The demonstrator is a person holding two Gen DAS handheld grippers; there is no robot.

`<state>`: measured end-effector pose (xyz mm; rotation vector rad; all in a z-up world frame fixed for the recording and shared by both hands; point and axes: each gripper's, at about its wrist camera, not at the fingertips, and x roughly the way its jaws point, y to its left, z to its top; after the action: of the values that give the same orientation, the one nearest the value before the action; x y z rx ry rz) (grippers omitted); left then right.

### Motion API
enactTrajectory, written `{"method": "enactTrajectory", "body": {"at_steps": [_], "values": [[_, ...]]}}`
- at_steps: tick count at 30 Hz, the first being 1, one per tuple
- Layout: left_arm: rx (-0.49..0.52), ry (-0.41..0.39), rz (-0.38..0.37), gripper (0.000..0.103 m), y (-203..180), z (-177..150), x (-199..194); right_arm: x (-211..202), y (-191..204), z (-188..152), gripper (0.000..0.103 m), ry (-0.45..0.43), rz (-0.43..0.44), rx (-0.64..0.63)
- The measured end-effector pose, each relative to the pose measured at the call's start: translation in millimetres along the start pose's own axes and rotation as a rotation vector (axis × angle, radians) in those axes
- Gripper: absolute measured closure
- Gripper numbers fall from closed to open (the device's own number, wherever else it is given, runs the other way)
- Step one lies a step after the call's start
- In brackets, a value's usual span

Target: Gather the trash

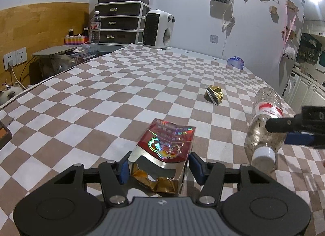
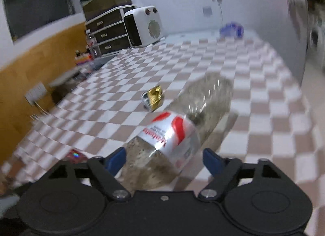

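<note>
Trash scattered on checkered tablecloth (image 1: 121, 93): red foil packet (image 1: 166, 148) clamped between blue pads of left gripper (image 1: 159, 168), torn gold end toward camera. Clear plastic bottle (image 2: 174, 136) lying on cloth, label up, between fingers of right gripper (image 2: 163, 159) — left pad against it, right pad apart, so not gripped. Crumpled gold wrapper (image 1: 214, 94) farther out, well apart from both — just beyond bottle in blurred right view.

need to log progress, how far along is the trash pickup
Nothing looks binned yet; no bin is in view. In hand: the left hand-held gripper is clamped on the red cigarette pack, and the right hand-held gripper straddles the lying plastic bottle, jaws apart. Left: the gold wrapper on the checkered cloth.
</note>
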<state>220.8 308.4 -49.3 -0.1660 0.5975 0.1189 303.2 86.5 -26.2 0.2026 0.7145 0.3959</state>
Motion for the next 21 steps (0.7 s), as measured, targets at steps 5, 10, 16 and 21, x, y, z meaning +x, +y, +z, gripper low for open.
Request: {"method": "enactTrajectory", "body": {"at_steps": [5,10,16,21], "values": [[-0.059,-0.041,-0.019,0.046,11,-4,-10,-11,-14,-9,0.051,0.002,0.1,0.077],[-0.088,-0.039,-0.046,0.047,11,-16,-29,-40,-27,-15,0.057,0.008,0.106,0.033],[0.019,-0.013,-0.092,0.047,-17,-41,-54,-85,-47,-27,0.086,0.006,0.1,-0.004],[0.082,-0.007,-0.097,0.047,-42,-57,-70,-111,-64,-40,0.085,-0.004,0.075,0.003]]}}
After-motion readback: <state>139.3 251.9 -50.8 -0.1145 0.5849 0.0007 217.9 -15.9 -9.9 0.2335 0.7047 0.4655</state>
